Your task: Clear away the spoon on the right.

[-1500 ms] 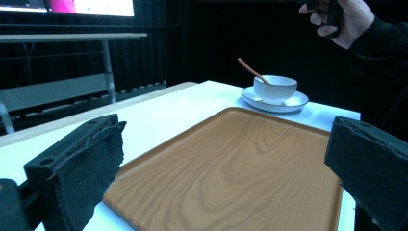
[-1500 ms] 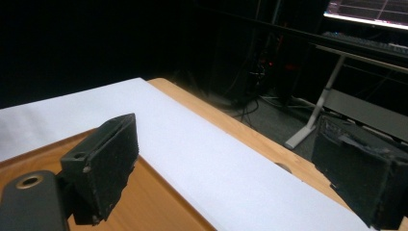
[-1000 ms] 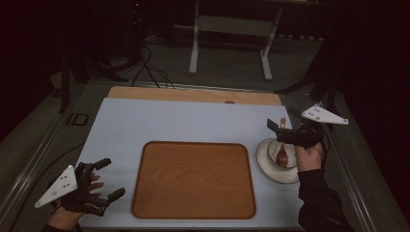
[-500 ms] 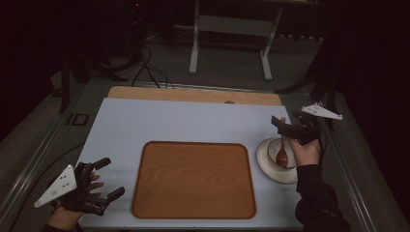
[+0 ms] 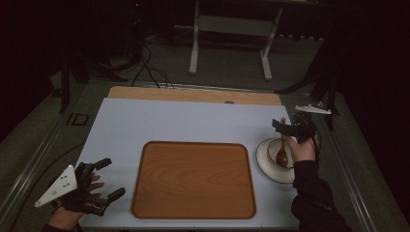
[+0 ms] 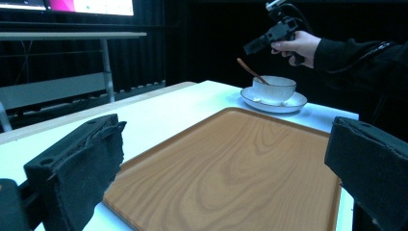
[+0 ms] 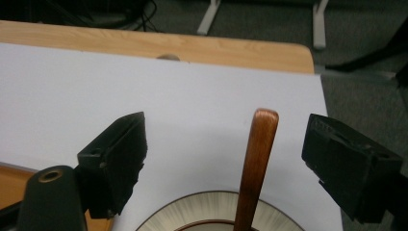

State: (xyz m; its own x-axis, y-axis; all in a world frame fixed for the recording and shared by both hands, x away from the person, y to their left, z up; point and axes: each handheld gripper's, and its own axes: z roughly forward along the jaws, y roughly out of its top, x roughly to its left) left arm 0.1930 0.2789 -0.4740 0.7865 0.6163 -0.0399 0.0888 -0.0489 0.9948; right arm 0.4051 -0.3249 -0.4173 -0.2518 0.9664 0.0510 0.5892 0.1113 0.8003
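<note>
A white bowl (image 6: 274, 88) stands on a white saucer (image 5: 265, 159) at the table's right, and a wooden spoon (image 5: 282, 154) leans in it. In the right gripper view the spoon handle (image 7: 257, 159) rises between the two open jaws without touching either. My right gripper (image 5: 281, 125) hovers open just above the bowl's far side, and the left gripper view shows this right gripper (image 6: 269, 37) in a hand above the spoon (image 6: 250, 70). My left gripper (image 5: 112, 178) rests open at the near left corner, holding nothing.
A rounded wooden tray (image 5: 193, 179) lies bare in the middle of the white tabletop (image 5: 183, 121). A strip of bare wood (image 5: 193, 94) runs along the far edge. Beyond it are a metal stand (image 5: 227, 43) and cables on the floor.
My right gripper has shifted a little toward the far side above the bowl and turned slightly. The left gripper has stayed where it was.
</note>
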